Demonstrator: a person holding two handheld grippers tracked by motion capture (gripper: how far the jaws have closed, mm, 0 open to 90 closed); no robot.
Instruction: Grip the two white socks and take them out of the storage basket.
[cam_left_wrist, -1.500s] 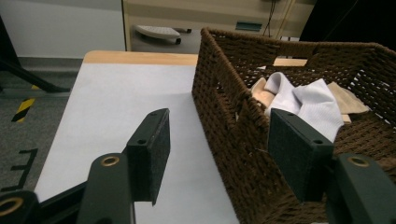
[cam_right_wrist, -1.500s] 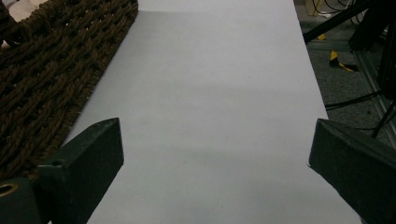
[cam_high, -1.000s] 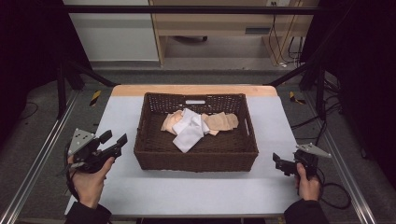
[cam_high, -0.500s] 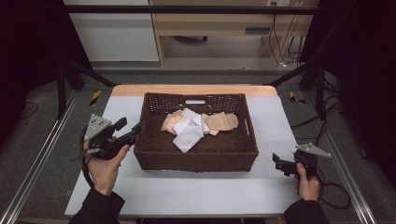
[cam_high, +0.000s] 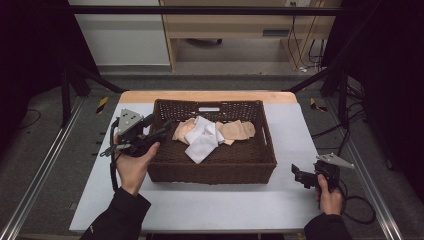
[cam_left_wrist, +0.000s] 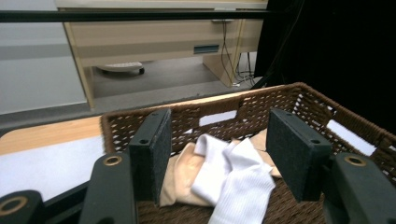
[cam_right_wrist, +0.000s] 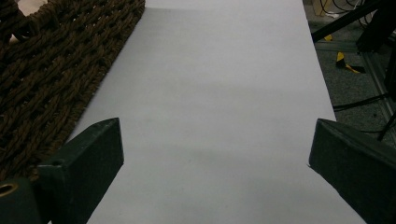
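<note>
A brown woven basket (cam_high: 212, 167) sits in the middle of the table (cam_high: 200, 205), and its tall walls go all the way around the things inside. In it lie white socks (cam_high: 202, 140) on top of some tan socks (cam_high: 235, 131), bunched near the middle and toward the far wall. The left gripper (cam_high: 157, 131) is up at the left rim of the basket, and the near-left wall of the basket stands between it and the socks. Its jaws are wide apart with nothing between them; in the left gripper view the white socks (cam_left_wrist: 233, 179) and tan socks (cam_left_wrist: 180, 175) lie ahead, past the two black pads. The right gripper (cam_high: 298, 176) rests low on the table near the right front corner of the basket, well away from the socks. Its jaws are spread wide too, with just bare table (cam_right_wrist: 219, 116) between them and the basket wall (cam_right_wrist: 51, 74) beside one jaw. A second ago the left gripper was back by the left edge of the table; now it has come forward and up to the basket rim. The right gripper has stayed where it was, and the socks have not moved. The table has a pale cover with a wooden strip along the far edge. Around it are a grey floor, metal rails, black curtains, a light wooden desk (cam_high: 240, 27) and some cables.
</note>
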